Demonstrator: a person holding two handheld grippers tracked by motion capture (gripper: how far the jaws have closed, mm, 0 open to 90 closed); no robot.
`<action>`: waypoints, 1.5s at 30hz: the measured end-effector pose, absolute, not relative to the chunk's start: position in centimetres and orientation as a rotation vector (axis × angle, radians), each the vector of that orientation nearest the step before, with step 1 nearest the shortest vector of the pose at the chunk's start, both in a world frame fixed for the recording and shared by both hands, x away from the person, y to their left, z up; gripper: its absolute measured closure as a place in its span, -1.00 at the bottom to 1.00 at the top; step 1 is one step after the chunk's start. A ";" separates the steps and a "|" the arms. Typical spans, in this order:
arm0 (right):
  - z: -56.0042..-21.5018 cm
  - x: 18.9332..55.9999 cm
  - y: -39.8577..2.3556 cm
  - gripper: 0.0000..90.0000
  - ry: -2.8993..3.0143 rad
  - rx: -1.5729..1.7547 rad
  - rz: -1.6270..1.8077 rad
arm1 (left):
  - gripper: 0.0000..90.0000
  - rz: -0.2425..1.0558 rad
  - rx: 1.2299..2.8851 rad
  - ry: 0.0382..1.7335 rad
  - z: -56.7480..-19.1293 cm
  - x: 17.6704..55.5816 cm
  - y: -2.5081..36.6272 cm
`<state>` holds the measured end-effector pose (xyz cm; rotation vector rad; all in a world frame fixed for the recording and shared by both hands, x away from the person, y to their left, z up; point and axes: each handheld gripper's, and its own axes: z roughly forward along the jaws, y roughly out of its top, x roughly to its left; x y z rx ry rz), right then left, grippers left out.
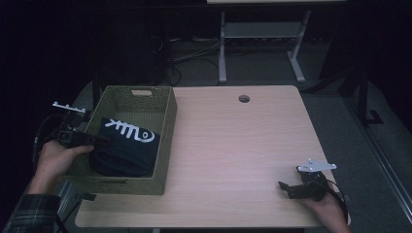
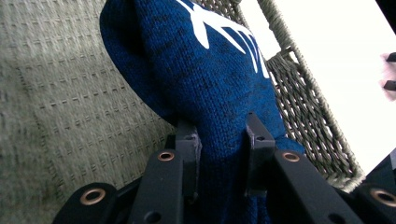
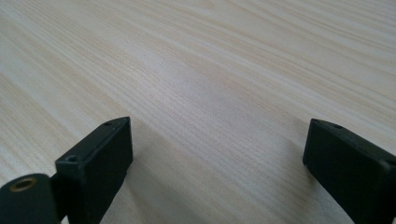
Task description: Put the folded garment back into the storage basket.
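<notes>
A dark blue knitted garment [image 1: 125,145] with a white fish-bone print lies folded in the green woven basket [image 1: 165,141] at the table's left. My left gripper [image 1: 104,141] reaches over the basket's left wall and is shut on the garment [image 2: 210,93]; both pads press into the knit near its lower end. My right gripper [image 1: 284,189] rests low over the table's front right with its jaws open wide and nothing between them; in the right gripper view its two fingertips [image 3: 105,144] frame bare wood.
The light wooden table [image 1: 233,145] has a round cable hole [image 1: 244,98] near its far edge. Beyond the table stand the white legs of another desk [image 1: 222,53] with cables on the floor. The surroundings are dark.
</notes>
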<state>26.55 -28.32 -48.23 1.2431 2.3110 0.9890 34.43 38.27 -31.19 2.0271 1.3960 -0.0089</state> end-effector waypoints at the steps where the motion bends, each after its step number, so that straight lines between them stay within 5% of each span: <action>1: -48.2 26.5 -28.3 -0.83 2.311 1.243 0.989 | 0.62 -0.008 2.028 1.397 -31.3 34.5 38.2; 14: -48.2 26.6 -28.3 -0.83 2.309 1.243 0.990 | 0.46 0.055 2.106 1.452 -33.8 35.6 38.1; 28: -48.2 26.6 -28.3 -0.82 2.308 1.242 0.990 | -0.46 0.201 2.132 1.579 -34.6 35.9 39.2; 45: -48.2 26.6 -28.3 -0.83 2.310 1.246 0.989 | -0.60 0.284 2.051 1.452 -31.3 34.7 36.4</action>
